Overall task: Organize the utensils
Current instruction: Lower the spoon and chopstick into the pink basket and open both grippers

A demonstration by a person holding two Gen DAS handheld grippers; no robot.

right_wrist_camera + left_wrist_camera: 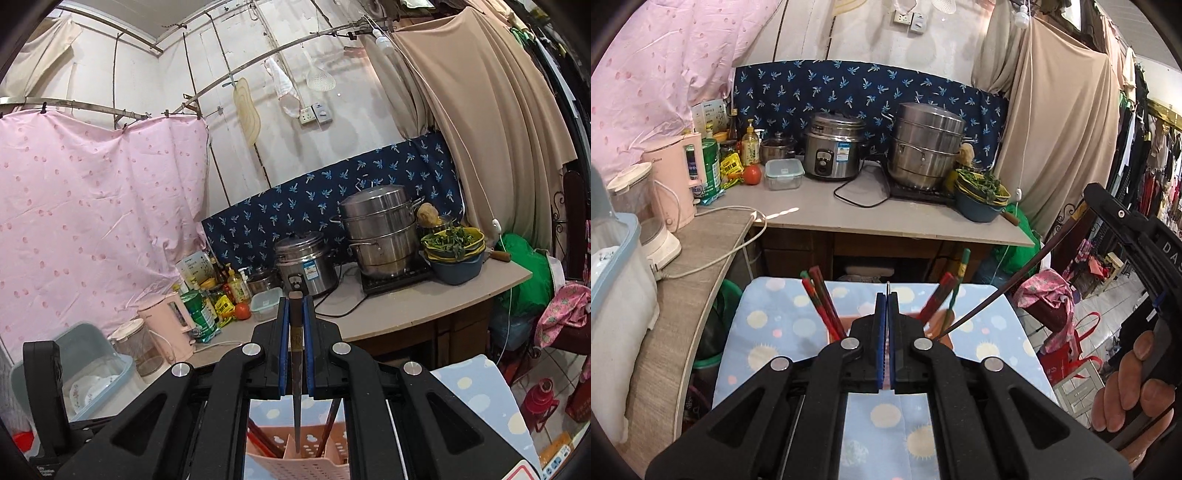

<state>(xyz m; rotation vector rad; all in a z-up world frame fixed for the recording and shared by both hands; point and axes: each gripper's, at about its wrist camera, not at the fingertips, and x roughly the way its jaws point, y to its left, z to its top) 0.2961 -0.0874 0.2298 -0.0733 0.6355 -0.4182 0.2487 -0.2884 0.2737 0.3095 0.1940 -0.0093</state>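
Note:
My left gripper (pixel 887 295) is shut on a thin metal utensil (pixel 888 287) whose tip pokes out above its blue pads. It hovers over a pink slotted utensil holder (pixel 836 326) with several red chopsticks (pixel 823 304) in it. My right gripper (pixel 296 301) is shut on a dark brown chopstick (pixel 296 373), held upright with its tip down over the pink holder (pixel 297 461). That chopstick (pixel 1001 288) also shows in the left wrist view, slanting into the holder from the right gripper body (pixel 1137 236).
The holder stands on a small table with a blue spotted cloth (pixel 775 325). Behind is a counter (pixel 886 218) with a rice cooker (pixel 833 147), steamer pot (pixel 927 144), bowl of greens (pixel 980 195), kettle (pixel 677 177) and bottles. A dish bin (pixel 79 373) is left.

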